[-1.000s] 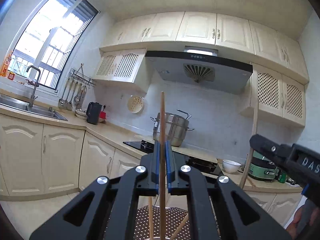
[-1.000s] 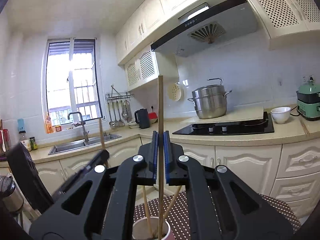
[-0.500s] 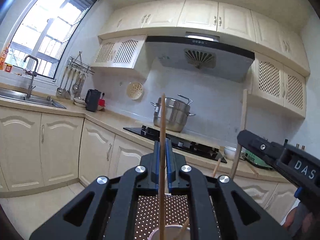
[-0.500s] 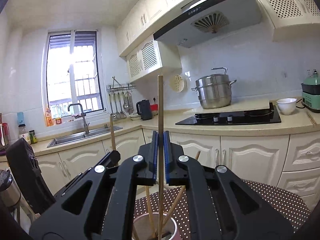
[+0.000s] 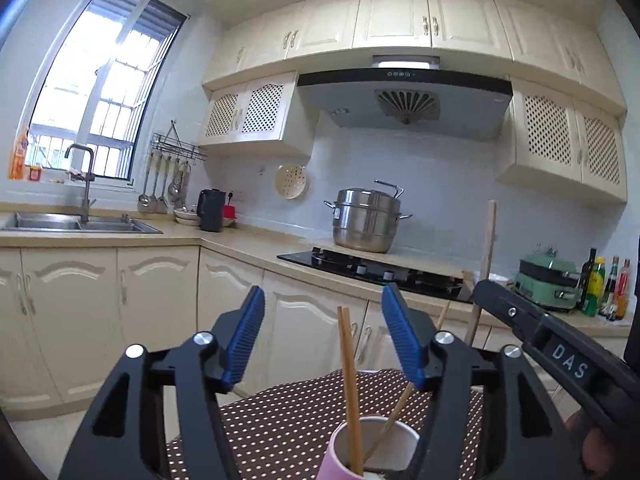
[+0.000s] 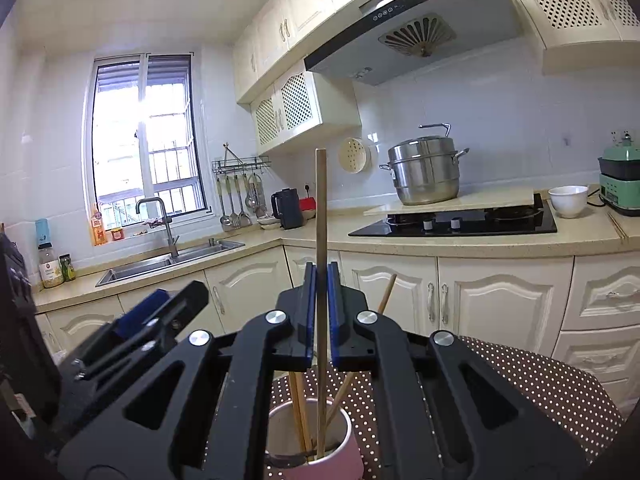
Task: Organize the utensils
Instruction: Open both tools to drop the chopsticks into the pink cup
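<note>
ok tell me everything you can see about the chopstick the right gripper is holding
The chopstick is a plain, straight, light-brown stick that looks like wood or bamboo. It stands upright, clamped about midway between the blue pads of the right gripper, which is shut on it. Its blunt top rises well above the jaws; its lower end reaches down inside the pink cup, next to the other chopsticks leaning there.

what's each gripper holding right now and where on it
The right gripper pinches a chopstick around its middle, lower end in the pink cup. The left gripper is opening and holds nothing.
</note>
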Demonstrator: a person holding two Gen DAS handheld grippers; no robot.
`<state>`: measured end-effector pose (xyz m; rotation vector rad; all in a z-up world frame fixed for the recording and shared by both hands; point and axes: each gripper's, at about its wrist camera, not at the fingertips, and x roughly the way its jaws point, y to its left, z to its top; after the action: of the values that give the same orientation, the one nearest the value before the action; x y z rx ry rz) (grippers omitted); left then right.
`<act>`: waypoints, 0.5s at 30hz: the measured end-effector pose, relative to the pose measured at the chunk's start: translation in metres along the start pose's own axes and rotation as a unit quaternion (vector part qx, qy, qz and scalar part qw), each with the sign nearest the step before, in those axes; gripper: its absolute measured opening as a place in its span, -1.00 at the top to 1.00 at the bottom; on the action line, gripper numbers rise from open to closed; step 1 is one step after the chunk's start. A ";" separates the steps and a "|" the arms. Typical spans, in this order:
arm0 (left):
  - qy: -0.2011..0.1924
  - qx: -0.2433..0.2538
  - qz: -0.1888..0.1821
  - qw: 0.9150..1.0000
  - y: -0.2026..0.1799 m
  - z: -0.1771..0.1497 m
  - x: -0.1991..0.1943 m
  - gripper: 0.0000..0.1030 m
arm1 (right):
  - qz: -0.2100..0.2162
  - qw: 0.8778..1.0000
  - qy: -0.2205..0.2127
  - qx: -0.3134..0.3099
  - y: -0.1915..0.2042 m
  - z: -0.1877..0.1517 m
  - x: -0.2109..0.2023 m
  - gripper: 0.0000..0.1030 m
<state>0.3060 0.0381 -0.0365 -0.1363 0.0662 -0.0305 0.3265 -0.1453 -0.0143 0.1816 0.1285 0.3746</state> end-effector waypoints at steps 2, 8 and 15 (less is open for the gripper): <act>-0.001 0.018 0.015 1.000 -0.003 0.003 -0.007 -0.32 | -0.002 1.000 0.003 -0.001 0.000 -0.002 -0.002 0.88; 0.001 0.040 0.033 0.999 -0.005 0.010 -0.027 -0.35 | -0.011 1.000 0.011 0.000 0.003 -0.003 -0.011 0.87; 0.004 0.038 0.040 0.998 0.000 0.018 -0.052 -0.49 | -0.020 1.000 0.007 0.001 0.005 0.002 -0.033 0.35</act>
<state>0.2551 0.0419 -0.0156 -0.0570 0.0777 0.0470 0.2944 -0.1534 -0.0082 0.1778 0.1457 0.3354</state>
